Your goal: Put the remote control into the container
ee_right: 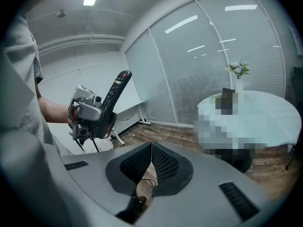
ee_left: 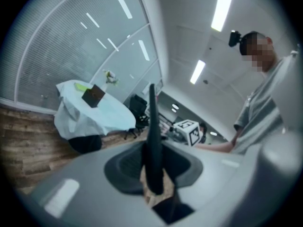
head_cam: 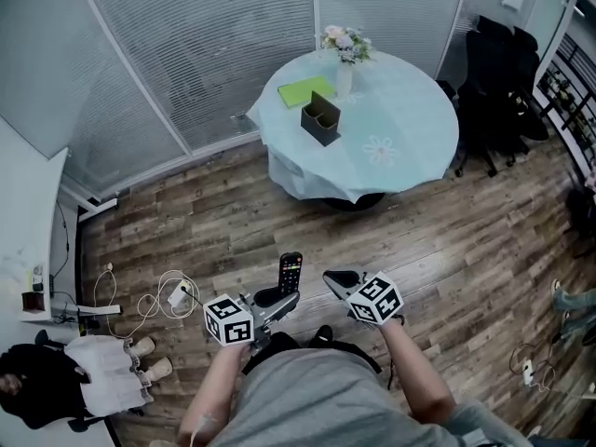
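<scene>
Jaws of the left gripper (ee_left: pixel 154 176) stand partly apart, clamped on the lower end of the remote control (head_cam: pixel 291 271). This black handset rises nearly upright from between the pads, with a red key at its top end. Jaws of the right gripper (ee_right: pixel 151 161) are pressed together with nothing between them. In the head view the right gripper sits just beside the left one, at its 3 o'clock, and both are held low in front of the person.

At 12 o'clock from the grippers, well apart from them, stands the container (head_cam: pixel 320 119). It is a dark, open-topped box resting on a round table (head_cam: pixel 414 133) covered in a pale cloth. A flat green pad (head_cam: pixel 305 90) lies at the container's 11 o'clock, and a vase of flowers (head_cam: pixel 345 54) stands at its 1 o'clock. Black chairs (head_cam: pixel 498 91) stand at the table's 3 o'clock. White cables (head_cam: pixel 154 298) lie on the wooden floor (head_cam: pixel 186 222) at 9 o'clock from the left gripper.
</scene>
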Action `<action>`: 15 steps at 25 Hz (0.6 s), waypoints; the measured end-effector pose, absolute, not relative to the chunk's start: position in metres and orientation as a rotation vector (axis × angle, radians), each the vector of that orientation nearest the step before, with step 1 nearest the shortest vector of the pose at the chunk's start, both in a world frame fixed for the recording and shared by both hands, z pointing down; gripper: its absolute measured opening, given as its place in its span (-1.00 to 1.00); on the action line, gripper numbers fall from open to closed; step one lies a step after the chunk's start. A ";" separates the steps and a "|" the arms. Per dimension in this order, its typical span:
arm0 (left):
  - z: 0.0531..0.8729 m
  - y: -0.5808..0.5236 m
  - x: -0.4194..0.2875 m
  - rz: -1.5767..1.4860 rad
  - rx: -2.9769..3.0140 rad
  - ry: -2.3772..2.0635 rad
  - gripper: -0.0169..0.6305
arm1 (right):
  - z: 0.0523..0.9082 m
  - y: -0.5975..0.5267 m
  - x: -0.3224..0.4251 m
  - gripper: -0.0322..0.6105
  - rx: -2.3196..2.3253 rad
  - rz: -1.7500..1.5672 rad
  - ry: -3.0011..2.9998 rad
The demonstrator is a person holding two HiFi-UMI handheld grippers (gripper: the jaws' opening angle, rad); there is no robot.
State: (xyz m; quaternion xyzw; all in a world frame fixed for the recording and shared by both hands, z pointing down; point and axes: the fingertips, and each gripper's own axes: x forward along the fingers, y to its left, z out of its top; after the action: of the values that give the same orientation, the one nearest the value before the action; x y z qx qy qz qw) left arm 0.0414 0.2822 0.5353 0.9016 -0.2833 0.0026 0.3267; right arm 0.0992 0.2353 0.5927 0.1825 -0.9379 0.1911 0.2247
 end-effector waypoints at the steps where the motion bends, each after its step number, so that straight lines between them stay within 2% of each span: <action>1: 0.536 0.283 0.043 0.013 2.362 -0.736 -0.68 | 0.593 0.235 0.100 -0.84 0.505 0.531 -2.589; 15: 0.543 0.259 0.046 -0.016 2.342 -0.653 -0.68 | 0.589 0.218 0.101 -0.84 0.532 0.527 -2.543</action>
State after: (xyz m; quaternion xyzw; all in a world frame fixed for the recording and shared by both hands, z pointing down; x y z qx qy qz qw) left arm 0.0456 0.2594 0.5434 0.9032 -0.2519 -0.0060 0.3475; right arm 0.1013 0.2178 0.5887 0.1948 -0.9305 0.1930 0.2427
